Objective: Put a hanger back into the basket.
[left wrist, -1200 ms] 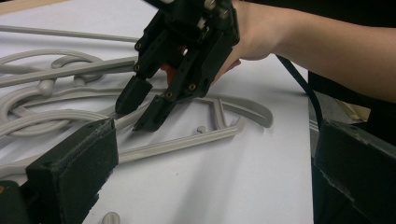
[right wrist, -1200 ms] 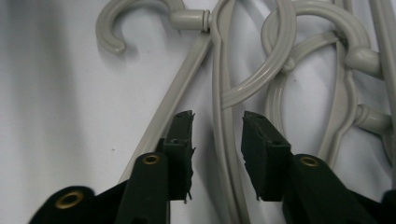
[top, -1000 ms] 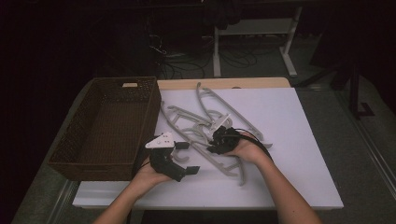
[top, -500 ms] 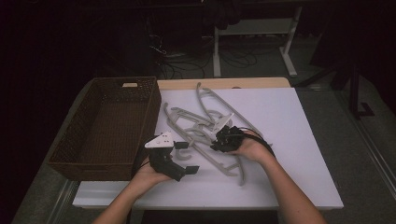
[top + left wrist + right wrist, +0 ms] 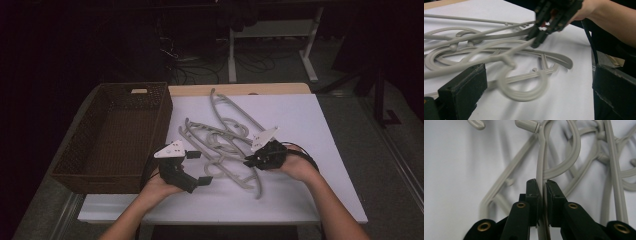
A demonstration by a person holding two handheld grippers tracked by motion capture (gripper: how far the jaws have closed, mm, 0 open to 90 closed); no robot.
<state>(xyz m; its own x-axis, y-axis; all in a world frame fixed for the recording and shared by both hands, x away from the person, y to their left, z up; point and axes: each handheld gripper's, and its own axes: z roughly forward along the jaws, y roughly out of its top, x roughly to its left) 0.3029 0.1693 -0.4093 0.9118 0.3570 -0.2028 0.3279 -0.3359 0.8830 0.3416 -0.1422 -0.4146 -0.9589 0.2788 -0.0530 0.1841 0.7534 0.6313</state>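
A tangle of grey plastic hangers (image 5: 220, 135) lies mid-table on the white top (image 5: 310, 125). My right gripper (image 5: 248, 162) is at the pile's right side. Its jaws have just been closing, and in the right gripper view they (image 5: 542, 190) pinch the thin bar of one grey hanger (image 5: 540, 157). In the left gripper view that hanger (image 5: 506, 50) is blurred and tilted up toward the right gripper (image 5: 537, 41). My left gripper (image 5: 199, 167) sits near the front edge, left of the pile. Its jaws stand wide apart with nothing between them (image 5: 536, 100).
A dark woven basket (image 5: 165, 115) stands on the left of the table, touching the white top's left edge. Table legs and cables sit in the dark behind. A black cable trails from the right gripper over the table's right part.
My right gripper has moved right and slightly up with the hanger bar in its jaws, dragging that hanger. The left hand has stayed put.
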